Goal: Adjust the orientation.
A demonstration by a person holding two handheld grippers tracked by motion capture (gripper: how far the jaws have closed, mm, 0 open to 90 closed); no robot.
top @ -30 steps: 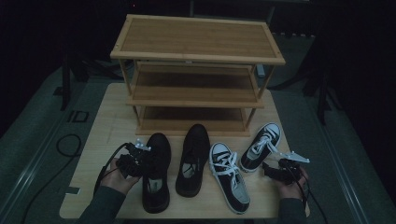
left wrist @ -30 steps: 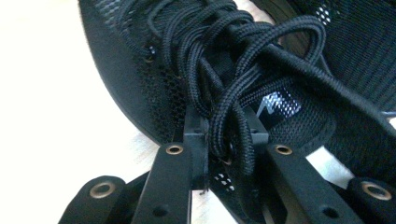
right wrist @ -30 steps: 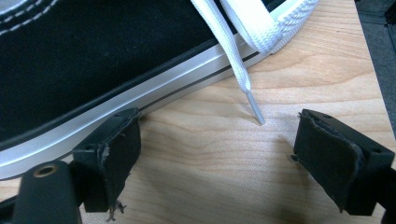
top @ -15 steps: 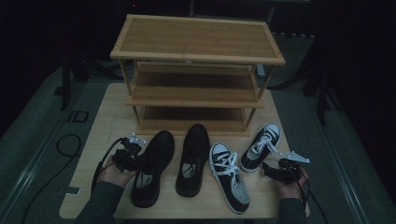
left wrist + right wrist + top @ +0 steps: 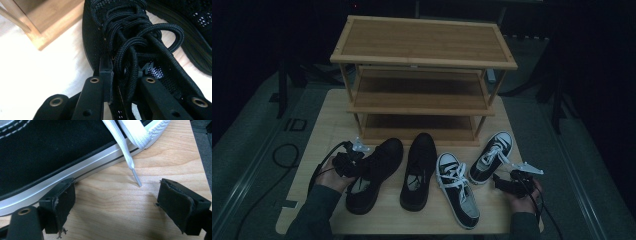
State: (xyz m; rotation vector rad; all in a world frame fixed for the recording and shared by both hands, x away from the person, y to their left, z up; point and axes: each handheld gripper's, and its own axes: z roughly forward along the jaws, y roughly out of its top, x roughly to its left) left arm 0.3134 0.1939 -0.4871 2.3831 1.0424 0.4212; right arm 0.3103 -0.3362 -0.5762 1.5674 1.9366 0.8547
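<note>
At the left of the table [image 5: 327, 117], the left gripper [image 5: 346, 164] has its jaws pinched on the collar and tongue edge of the black mesh lace-up shoe [image 5: 374, 172], one jaw outside the shoe wall and one inside the opening, as the left gripper view [image 5: 121, 75] shows. Compared with a second ago, this shoe has swung: its toe now points up and right toward the bamboo shoe rack [image 5: 422, 75], while its heel has shifted left with the hand. Judgement: the shoe is gripped and being lined up for the rack's bottom shelf (not yet lifted clear, as far as can be told).

The right gripper [image 5: 507, 182] hovers with jaws spread beside the right black-and-white canvas sneaker [image 5: 492, 157]; nothing lies between its pads [image 5: 61, 202] except bare wood and a lace tip just ahead.

Materials: the held shoe is soft knit mesh with thick round braided laces [image 5: 140, 37], likely to flex under grip. Its mate, a second black shoe [image 5: 419, 170], lies just beside it. The sneakers [image 5: 457, 187] have canvas uppers, flat white laces and smooth rubber sidewalls. The rack is slatted pale wood, three tiers, all bare.
</note>
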